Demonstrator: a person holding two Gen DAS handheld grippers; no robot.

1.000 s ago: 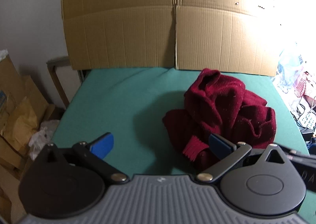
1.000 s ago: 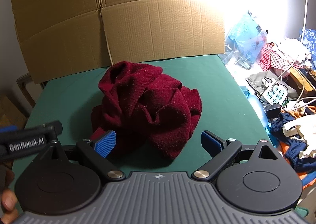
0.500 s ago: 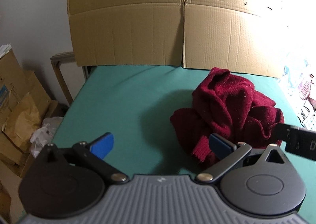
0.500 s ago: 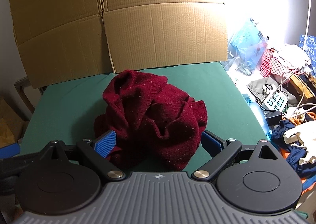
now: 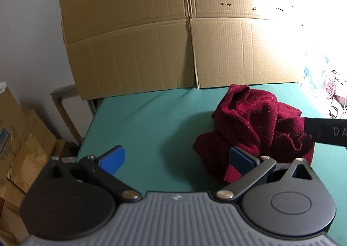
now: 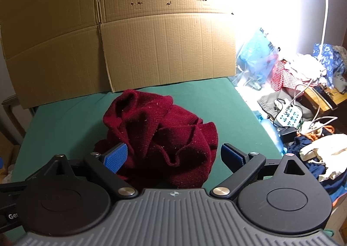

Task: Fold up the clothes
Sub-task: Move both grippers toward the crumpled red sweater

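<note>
A crumpled dark red knitted garment lies in a heap on the green table, right of centre in the left wrist view. My left gripper is open above the near table edge, its right blue pad close against the heap's near left side. In the right wrist view the same red garment fills the middle, and my right gripper stands open just in front of it, its fingers on either side of the heap's near edge. Nothing is held. The right gripper's black body crosses the left view's right edge.
A large sheet of cardboard stands along the table's far edge. Right of the table lie piled clothes, a power strip, cables and a blue plastic bag. Paper bags and a wooden frame sit to the left.
Both grippers have lifted and tilted upward, so the red heap sits lower in each view. The right gripper's body moved higher at the left view's right edge. Jaws stayed open.
</note>
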